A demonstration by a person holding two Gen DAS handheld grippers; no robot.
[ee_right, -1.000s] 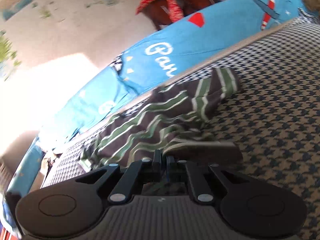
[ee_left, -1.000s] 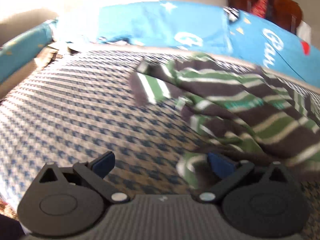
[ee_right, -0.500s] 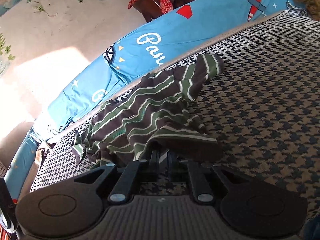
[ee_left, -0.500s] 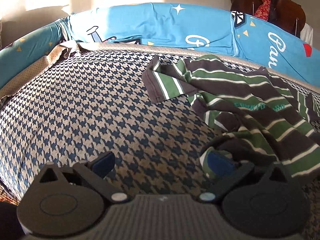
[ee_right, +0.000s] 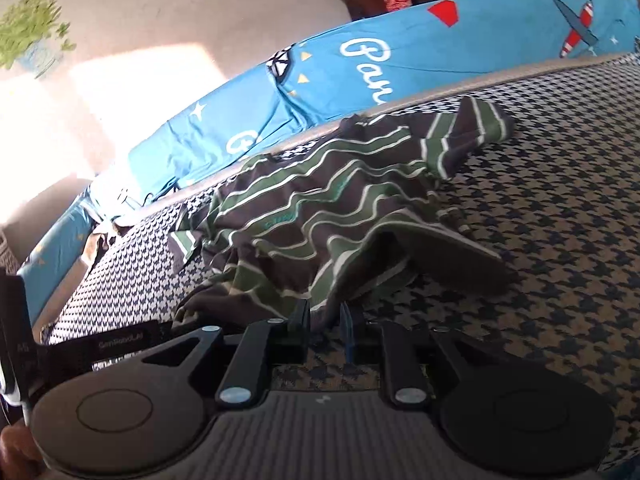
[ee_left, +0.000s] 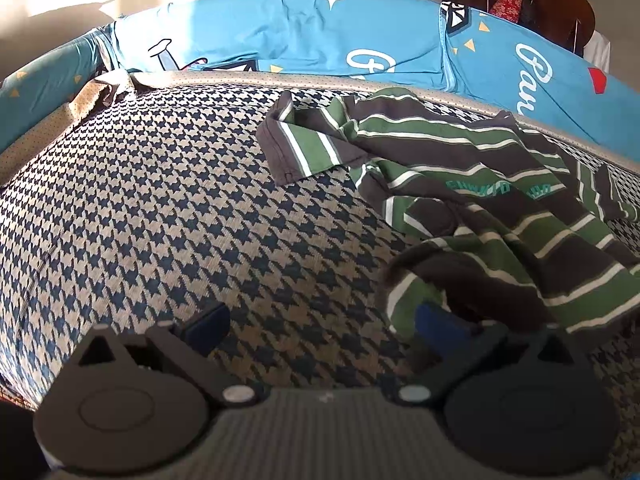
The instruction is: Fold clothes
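Jaws of the left gripper [ee_left: 320, 322] are spread wide, with bare houndstooth bedcover [ee_left: 168, 208] between them; its right-hand blue pad [ee_left: 434, 320] is touched or overlapped by a rolled edge of the striped shirt [ee_left: 480, 184], but nothing is clamped. On the right gripper [ee_right: 325, 322] the jaws are opening from a narrow gap, and a dark edge of the shirt hangs down to that gap; whether the pads still press on it cannot be told, though the cloth appears to be let go. The shirt, brown with green and white stripes, is seen lying rumpled on the bedcover near the far edge, just before the blue printed sheet [ee_left: 304, 36], with 1 sleeve [ee_left: 304, 148] spread out to the side. No neat fold is visible: the body is bunched and the hem turned up. The task is judged to be at an early stage, with flattening and all folds still to be done.
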